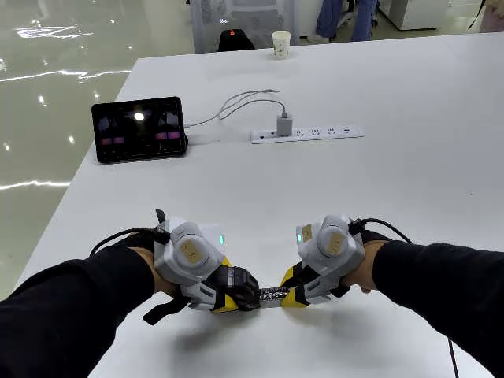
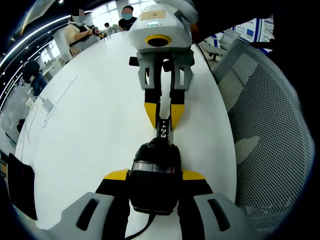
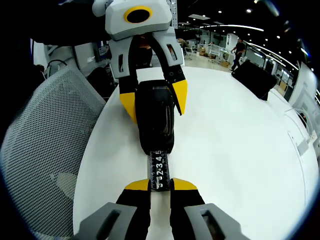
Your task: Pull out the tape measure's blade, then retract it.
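A black tape measure case (image 1: 236,287) sits between the yellow-tipped jaws of my left gripper (image 1: 228,293), which is shut on it; its body shows large in the left gripper view (image 2: 154,175) and from the front in the right gripper view (image 3: 155,116). A short length of numbered blade (image 1: 272,295) (image 3: 159,169) (image 2: 163,131) runs from the case to my right gripper (image 1: 290,293) (image 3: 160,186), which is shut on the blade's end. The two grippers face each other just above the white table (image 1: 354,181), close to its near edge.
A black tablet (image 1: 138,128) stands at the back left. A white power strip (image 1: 315,133) with a charger and grey cable lies mid-table. A paper cup (image 1: 281,44) stands at the far edge. A mesh chair (image 2: 270,130) is beside the table.
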Demonstrator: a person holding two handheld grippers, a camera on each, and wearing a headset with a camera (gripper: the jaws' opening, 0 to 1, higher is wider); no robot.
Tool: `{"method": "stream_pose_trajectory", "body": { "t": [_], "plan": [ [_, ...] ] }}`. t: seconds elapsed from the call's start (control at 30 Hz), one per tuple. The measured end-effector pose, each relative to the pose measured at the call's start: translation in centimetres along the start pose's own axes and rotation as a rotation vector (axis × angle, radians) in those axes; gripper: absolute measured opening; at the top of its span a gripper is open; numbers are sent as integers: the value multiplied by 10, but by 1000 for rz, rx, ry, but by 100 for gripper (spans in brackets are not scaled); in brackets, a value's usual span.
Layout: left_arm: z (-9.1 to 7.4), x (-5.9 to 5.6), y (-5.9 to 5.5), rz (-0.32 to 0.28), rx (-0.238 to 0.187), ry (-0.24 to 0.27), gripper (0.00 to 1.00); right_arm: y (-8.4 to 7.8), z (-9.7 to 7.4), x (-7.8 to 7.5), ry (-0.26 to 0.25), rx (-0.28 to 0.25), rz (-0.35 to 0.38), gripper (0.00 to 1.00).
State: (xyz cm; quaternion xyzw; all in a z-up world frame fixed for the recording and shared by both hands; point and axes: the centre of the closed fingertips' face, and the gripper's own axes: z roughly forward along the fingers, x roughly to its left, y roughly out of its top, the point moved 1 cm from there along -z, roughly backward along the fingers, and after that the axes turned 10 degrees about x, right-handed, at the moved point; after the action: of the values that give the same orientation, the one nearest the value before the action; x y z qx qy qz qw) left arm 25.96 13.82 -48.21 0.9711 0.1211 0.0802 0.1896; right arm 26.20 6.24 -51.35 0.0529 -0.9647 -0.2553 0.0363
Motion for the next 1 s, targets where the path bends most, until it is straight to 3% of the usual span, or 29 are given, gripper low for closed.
{"method": "stream_pose_trajectory", "body": {
  "t": [1.0],
  "plan": [
    [1, 0, 0, -2, -3, 1, 31, -17, -9, -2, -10, 8, 17, 10]
  ]
}}
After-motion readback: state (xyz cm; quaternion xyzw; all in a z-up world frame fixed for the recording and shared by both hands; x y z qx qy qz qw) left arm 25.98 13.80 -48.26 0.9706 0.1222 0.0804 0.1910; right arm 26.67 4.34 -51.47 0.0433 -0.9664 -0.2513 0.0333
